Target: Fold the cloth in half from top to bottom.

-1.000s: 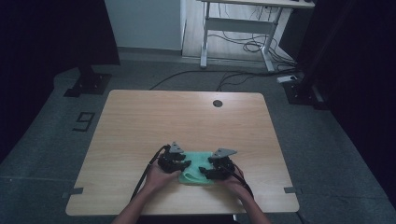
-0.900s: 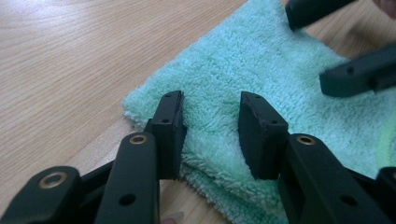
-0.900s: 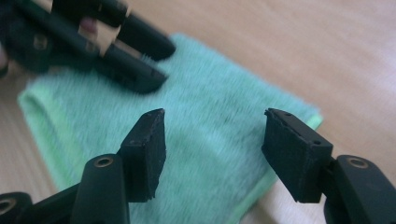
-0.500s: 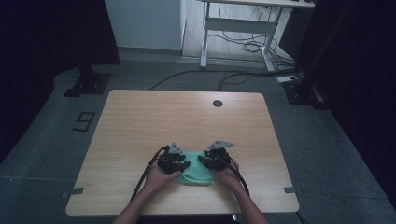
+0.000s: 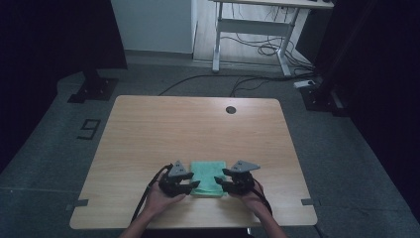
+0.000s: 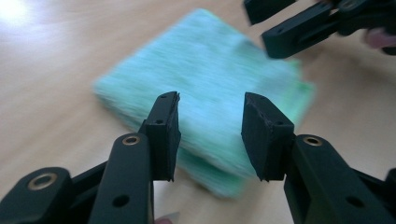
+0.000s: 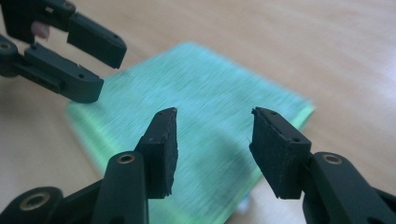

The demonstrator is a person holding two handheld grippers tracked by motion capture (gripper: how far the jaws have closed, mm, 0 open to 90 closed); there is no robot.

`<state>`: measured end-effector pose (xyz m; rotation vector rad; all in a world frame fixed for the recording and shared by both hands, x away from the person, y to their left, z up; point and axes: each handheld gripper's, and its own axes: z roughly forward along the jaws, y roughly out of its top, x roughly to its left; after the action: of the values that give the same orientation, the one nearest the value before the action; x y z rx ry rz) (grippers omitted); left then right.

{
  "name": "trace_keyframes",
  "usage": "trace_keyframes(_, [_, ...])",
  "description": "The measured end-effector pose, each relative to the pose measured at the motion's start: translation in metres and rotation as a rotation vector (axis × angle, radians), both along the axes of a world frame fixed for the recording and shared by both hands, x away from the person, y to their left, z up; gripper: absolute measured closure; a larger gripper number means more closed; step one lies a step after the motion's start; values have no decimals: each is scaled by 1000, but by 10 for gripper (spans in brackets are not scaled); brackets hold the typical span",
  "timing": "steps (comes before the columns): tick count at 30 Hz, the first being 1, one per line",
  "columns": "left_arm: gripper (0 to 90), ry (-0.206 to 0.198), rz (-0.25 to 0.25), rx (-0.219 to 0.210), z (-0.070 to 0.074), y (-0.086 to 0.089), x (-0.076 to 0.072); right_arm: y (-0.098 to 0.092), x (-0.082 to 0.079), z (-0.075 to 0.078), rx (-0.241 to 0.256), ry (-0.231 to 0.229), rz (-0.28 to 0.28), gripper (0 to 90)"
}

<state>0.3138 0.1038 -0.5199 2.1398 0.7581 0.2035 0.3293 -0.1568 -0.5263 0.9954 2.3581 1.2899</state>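
A folded green cloth point(image 5: 208, 177) lies flat on the wooden table point(image 5: 198, 129) near its front edge. My left gripper point(image 5: 188, 186) is at the cloth's left side, open, jaws pointing at the cloth point(image 6: 205, 88) with nothing between them point(image 6: 210, 135). My right gripper point(image 5: 220, 184) is at the cloth's right side, also open point(image 7: 212, 149), hovering over the cloth point(image 7: 205, 116). In the left gripper view the right gripper point(image 6: 275, 25) shows at the top right. The left gripper point(image 7: 88, 65) appears at the upper left of the right gripper view.
A round cable hole point(image 5: 230, 109) sits near the table's far edge. Dark stands point(image 5: 94, 84) and a white desk frame with cables point(image 5: 252, 34) are on the floor behind the table. Bare tabletop stretches beyond the cloth.
Both grippers have drawn apart from over the cloth to its left and right sides. The cloth now lies uncovered between them.
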Motion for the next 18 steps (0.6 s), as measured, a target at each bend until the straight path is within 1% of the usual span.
trace_keyframes(2, [566, 1, -17, 21, -3, -3, -6, 1, -9, -4, -4, 14, 31, 491])
trace_keyframes(3, [565, 7, -24, 40, -6, -4, -7, 2, -13, -6, -18, 17, 41, 486])
trace_keyframes(4, [566, 8, -22, 62, -9, -6, -8, 4, -17, -9, -34, 25, 51, 482])
trace_keyframes(5, [567, 6, -19, 75, -12, -6, -8, 5, -19, -12, -47, 29, 61, 481])
trace_keyframes(6, [568, 17, -19, 83, -16, -7, -7, 6, -20, -14, -55, 30, 64, 480])
trace_keyframes(8, [572, 24, -12, 75, -19, -7, -3, 7, -20, -21, -74, 43, 57, 474])
trace_keyframes(10, [578, 35, -7, 65, -20, -7, 1, 6, -17, -23, -63, 47, 50, 474])
trace_keyframes(13, [584, 37, 9, 59, -21, -8, 11, 6, -9, -23, -70, 45, 39, 475])
trace_keyframes(15, [591, 37, 21, 52, -22, -8, 20, 6, -1, -24, -63, 52, 24, 479])
trace_keyframes(18, [594, 44, 45, 46, -22, -10, 37, 7, 11, -24, -62, 47, -7, 480])
